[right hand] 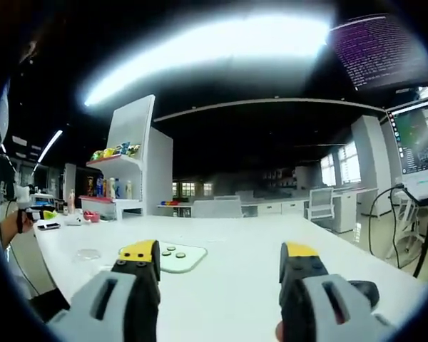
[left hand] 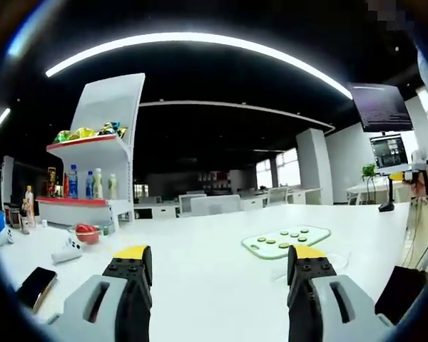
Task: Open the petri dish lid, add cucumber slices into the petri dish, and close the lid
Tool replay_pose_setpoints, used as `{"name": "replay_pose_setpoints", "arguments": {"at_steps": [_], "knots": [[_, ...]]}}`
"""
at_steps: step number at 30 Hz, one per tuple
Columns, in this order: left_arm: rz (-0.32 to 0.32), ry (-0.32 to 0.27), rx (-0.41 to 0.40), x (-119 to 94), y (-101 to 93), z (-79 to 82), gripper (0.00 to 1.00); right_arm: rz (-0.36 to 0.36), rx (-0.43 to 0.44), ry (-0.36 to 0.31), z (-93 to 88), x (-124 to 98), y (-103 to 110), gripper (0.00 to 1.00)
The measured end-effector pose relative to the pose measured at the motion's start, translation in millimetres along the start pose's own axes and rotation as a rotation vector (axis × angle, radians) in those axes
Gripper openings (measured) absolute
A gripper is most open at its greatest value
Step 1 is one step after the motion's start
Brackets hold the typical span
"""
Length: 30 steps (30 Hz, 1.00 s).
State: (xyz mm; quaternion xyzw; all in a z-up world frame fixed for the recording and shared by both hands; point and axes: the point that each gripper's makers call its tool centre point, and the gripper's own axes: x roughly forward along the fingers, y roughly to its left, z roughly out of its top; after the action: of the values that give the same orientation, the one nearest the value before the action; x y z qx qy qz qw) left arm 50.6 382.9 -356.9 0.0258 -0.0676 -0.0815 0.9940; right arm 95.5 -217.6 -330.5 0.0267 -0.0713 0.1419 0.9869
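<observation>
In the left gripper view, the left hand-held gripper (left hand: 220, 267) hangs over the white surface (left hand: 200, 285) with its jaws spread wide and nothing between them. Ahead, at about 1 o'clock from the jaws, lies a pale green board (left hand: 286, 241) carrying the cucumber slices (left hand: 284, 238) in loose rows. At 10 o'clock stands a white shelf (left hand: 103, 153) with bottles (left hand: 91, 184) on its lower level and snack packs (left hand: 91, 132) on top. Near its foot sits a clear bowl (left hand: 87, 234) with something red inside, and a dark phone (left hand: 36, 286) lies at 9 o'clock near the left jaw.

In the right gripper view, the right hand-held gripper (right hand: 220, 265) is likewise released, jaws well apart and empty. The board (right hand: 172, 257) with slices (right hand: 174, 252) lies just beyond the left jaw, at 11 o'clock. The petri dish (right hand: 88, 254), clear and lidded as far as can be told, rests on the surface (right hand: 235, 235) at 10 o'clock, left of the board and apart from it. A monitor (right hand: 422, 146) stands at 3 o'clock.
</observation>
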Motion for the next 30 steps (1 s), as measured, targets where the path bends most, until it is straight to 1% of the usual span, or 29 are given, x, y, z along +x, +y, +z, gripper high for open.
{"name": "replay_pose_setpoints", "arguments": {"at_steps": [3, 8, 10, 14, 16, 18, 20, 21, 24, 27, 30], "knots": [[-0.023, 0.02, 0.022, 0, -2.9, -3.0, 0.77, 0.0, -0.02, 0.006, 2.2, 1, -2, 0.67], [-0.066, 0.044, 0.035, 1, -8.2, -7.7, 0.77, 0.07, -0.072, 0.035, 8.5, 7, 2, 0.67], [-0.097, 0.056, 0.036, 1, -13.0, -9.2, 0.77, 0.095, -0.077, 0.037, 15.0, 9, 3, 0.67], [-0.155, 0.078, 0.052, 1, -24.0, -11.0, 0.77, 0.12, -0.108, 0.051, 29.6, 16, 0, 0.67], [-0.182, 0.08, 0.05, 1, -29.7, -10.5, 0.77, 0.133, -0.091, 0.055, 40.8, 21, -3, 0.64], [-0.206, 0.087, 0.043, 2, -34.5, -10.9, 0.77, 0.148, -0.087, 0.075, 47.3, 28, -3, 0.63], [-0.212, 0.088, 0.047, 3, -36.6, -10.2, 0.77, 0.16, -0.129, 0.109, 48.7, 33, -4, 0.63], [-0.215, 0.092, 0.044, 4, -37.2, -10.0, 0.77, 0.177, -0.142, 0.132, 48.6, 37, -3, 0.63], [-0.229, 0.106, 0.047, 3, -40.5, -9.5, 0.77, 0.215, -0.157, 0.167, 54.5, 49, 2, 0.61], [-0.235, 0.118, 0.059, 0, -42.0, -8.1, 0.77, 0.271, -0.192, 0.223, 56.2, 60, 11, 0.61], [-0.23, 0.117, 0.059, -5, -39.0, -6.7, 0.77, 0.328, -0.236, 0.278, 55.7, 73, 24, 0.6]]}}
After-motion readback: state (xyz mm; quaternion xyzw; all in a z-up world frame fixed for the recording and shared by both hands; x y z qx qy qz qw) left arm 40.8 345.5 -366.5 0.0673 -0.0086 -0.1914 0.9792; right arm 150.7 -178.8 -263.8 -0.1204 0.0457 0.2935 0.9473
